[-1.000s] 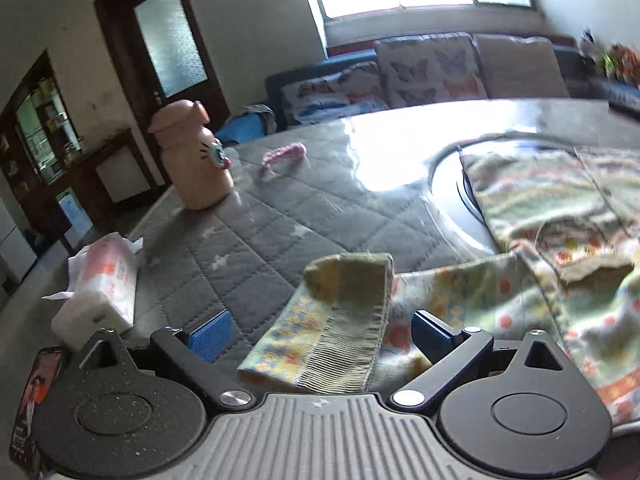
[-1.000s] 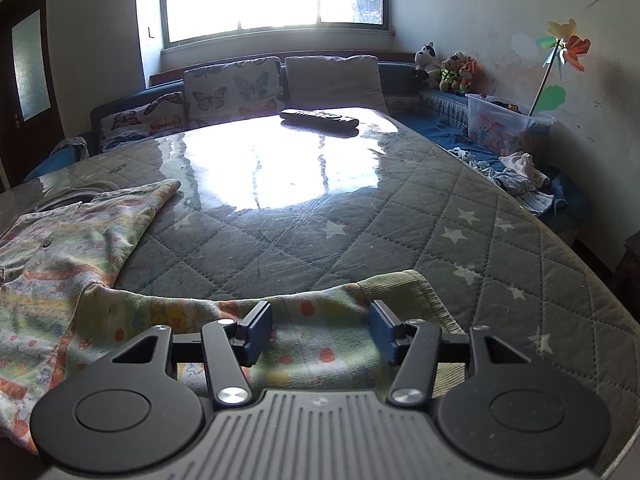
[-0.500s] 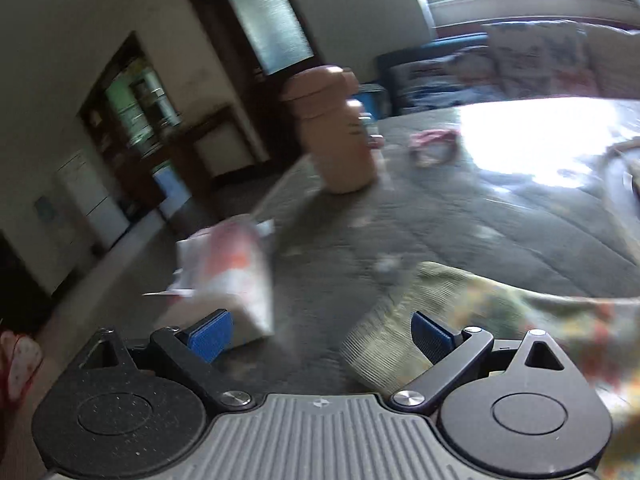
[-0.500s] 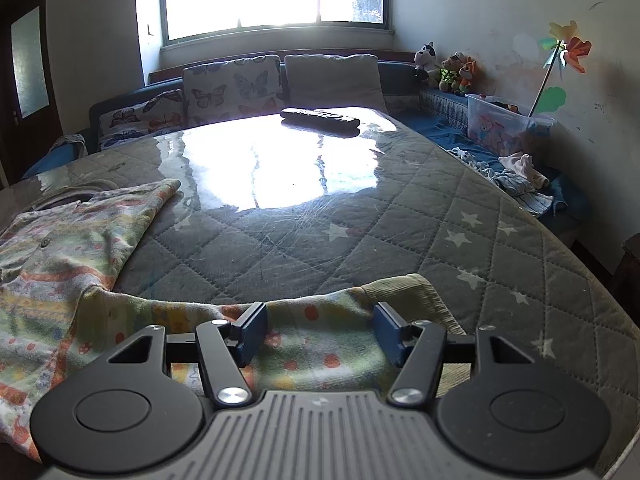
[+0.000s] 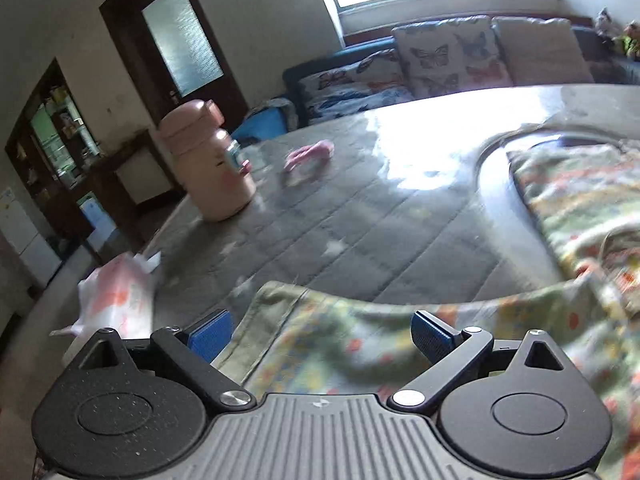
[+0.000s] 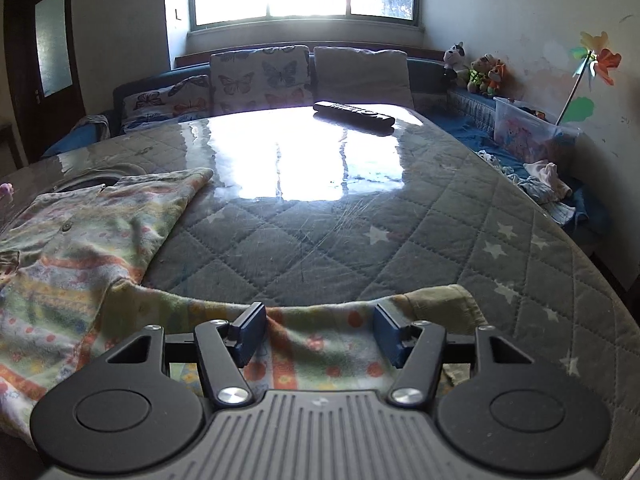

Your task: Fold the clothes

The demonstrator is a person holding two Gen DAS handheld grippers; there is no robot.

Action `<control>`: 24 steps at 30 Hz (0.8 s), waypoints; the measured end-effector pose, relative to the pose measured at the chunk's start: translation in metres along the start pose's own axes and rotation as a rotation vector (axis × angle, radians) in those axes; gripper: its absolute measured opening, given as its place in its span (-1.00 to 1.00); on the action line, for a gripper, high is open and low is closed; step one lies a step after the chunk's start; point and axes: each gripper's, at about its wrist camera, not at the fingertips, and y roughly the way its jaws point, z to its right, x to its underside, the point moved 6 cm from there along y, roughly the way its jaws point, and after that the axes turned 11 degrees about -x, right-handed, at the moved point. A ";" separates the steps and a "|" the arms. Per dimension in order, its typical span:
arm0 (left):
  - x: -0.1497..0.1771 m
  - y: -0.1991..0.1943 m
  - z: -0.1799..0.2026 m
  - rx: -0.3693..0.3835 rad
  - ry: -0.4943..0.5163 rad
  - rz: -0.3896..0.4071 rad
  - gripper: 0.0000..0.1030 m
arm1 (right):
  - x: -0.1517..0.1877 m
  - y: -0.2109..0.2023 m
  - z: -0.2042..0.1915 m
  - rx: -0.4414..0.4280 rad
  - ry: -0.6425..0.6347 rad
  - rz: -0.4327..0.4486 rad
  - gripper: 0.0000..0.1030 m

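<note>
A pastel flower-print child's garment (image 5: 568,216) lies spread on the grey quilted table (image 5: 360,224). Its left sleeve (image 5: 344,340) stretches flat toward my left gripper (image 5: 320,334), which is open with the sleeve end between its blue pads. In the right wrist view the garment body (image 6: 80,248) lies at the left and its right sleeve (image 6: 320,344) runs under my right gripper (image 6: 320,334), which is open with the cuff (image 6: 444,304) just to its right.
A pink bottle (image 5: 208,164), a pink hair tie (image 5: 308,156) and a tissue pack (image 5: 116,300) lie at the table's left. A remote (image 6: 354,112) lies at the far edge. A sofa with cushions (image 6: 260,76) stands behind the table.
The left sleeve, folded back on itself a second ago, now lies flat and stretched out. My left gripper swung left and came back. The right gripper barely moved.
</note>
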 end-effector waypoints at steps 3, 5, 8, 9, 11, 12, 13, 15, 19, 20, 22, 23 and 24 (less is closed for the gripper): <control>-0.017 -0.003 0.014 0.053 0.002 0.026 0.86 | -0.016 0.006 -0.008 -0.038 -0.014 -0.001 0.11; -0.027 -0.004 0.028 0.104 0.009 0.037 0.78 | -0.027 0.013 -0.018 -0.079 -0.023 -0.005 0.07; -0.045 0.000 0.052 0.176 0.019 0.054 0.62 | -0.044 0.026 -0.036 -0.137 -0.045 -0.009 0.01; -0.050 0.001 0.060 0.199 0.020 0.057 0.52 | -0.048 0.030 -0.041 -0.153 -0.052 -0.010 -0.01; -0.061 0.004 0.078 0.246 0.025 0.061 0.45 | -0.059 0.042 -0.055 -0.187 -0.067 -0.017 -0.03; -0.066 0.005 0.087 0.269 0.028 0.061 0.41 | -0.065 0.050 -0.062 -0.205 -0.076 -0.023 -0.07; -0.070 0.008 0.096 0.286 0.031 0.057 0.39 | -0.069 0.057 -0.067 -0.218 -0.081 -0.030 -0.12; -0.078 0.013 0.112 0.316 0.036 0.048 0.33 | -0.077 0.070 -0.076 -0.238 -0.088 -0.044 -0.16; -0.092 0.025 0.135 0.340 0.047 0.036 0.27 | -0.090 0.097 -0.088 -0.258 -0.075 -0.063 -0.23; -0.095 0.030 0.139 0.342 0.051 0.033 0.27 | -0.092 0.101 -0.089 -0.260 -0.070 -0.065 -0.24; -0.098 0.038 0.146 0.349 0.057 0.020 0.27 | -0.097 0.115 -0.090 -0.259 -0.054 -0.075 -0.29; -0.100 0.042 0.149 0.353 0.061 0.013 0.27 | -0.099 0.123 -0.090 -0.262 -0.045 -0.084 -0.31; -0.101 0.045 0.152 0.357 0.065 0.006 0.26 | -0.100 0.129 -0.090 -0.263 -0.039 -0.091 -0.34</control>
